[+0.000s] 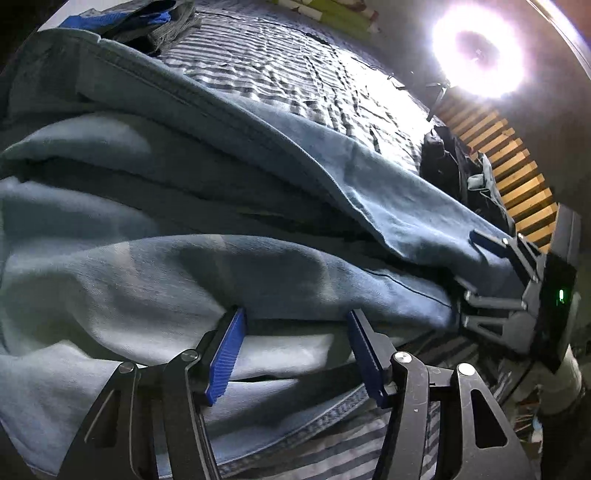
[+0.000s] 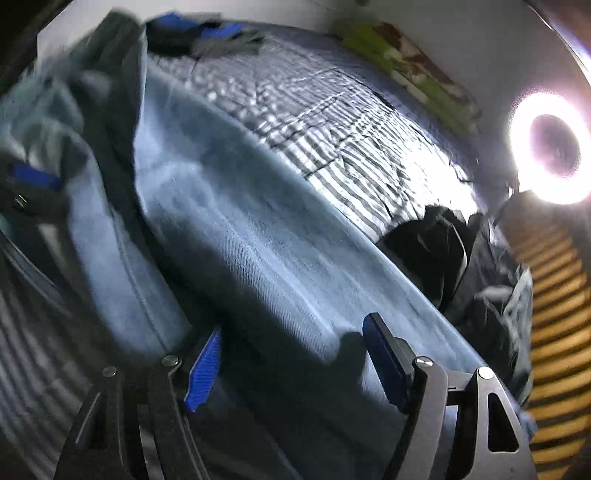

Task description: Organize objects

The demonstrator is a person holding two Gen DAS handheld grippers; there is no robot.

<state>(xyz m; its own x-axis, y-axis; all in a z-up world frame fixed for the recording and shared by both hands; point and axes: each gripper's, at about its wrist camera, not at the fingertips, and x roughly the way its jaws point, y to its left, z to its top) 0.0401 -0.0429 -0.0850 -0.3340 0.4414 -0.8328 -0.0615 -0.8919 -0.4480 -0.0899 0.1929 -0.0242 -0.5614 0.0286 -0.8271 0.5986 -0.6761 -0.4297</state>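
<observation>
My left gripper (image 1: 295,347) stands with its jaws apart, the blue pads (image 1: 227,354) straddling a fold of the blue jeans (image 1: 258,206); cloth lies between the pads, but I see no pinch on it. My right gripper (image 2: 291,365) is also spread wide over the denim, with nothing clamped; that view is blurred. The jeans lie across the near part of the striped bedcover (image 1: 295,74), partly folded into layers. A dark garment heap (image 2: 436,251) sits at the right edge of the bed, and another bundle (image 1: 147,22) lies at the far left. A ring lamp (image 2: 550,147) glares at far right.

Judgement: the step in hand is taking hold of the jeans for a fold. To do it well, each gripper should close on one clean layer edge, not a bunch. Both grips should set before lifting, keeping the fold line taut between them.
</observation>
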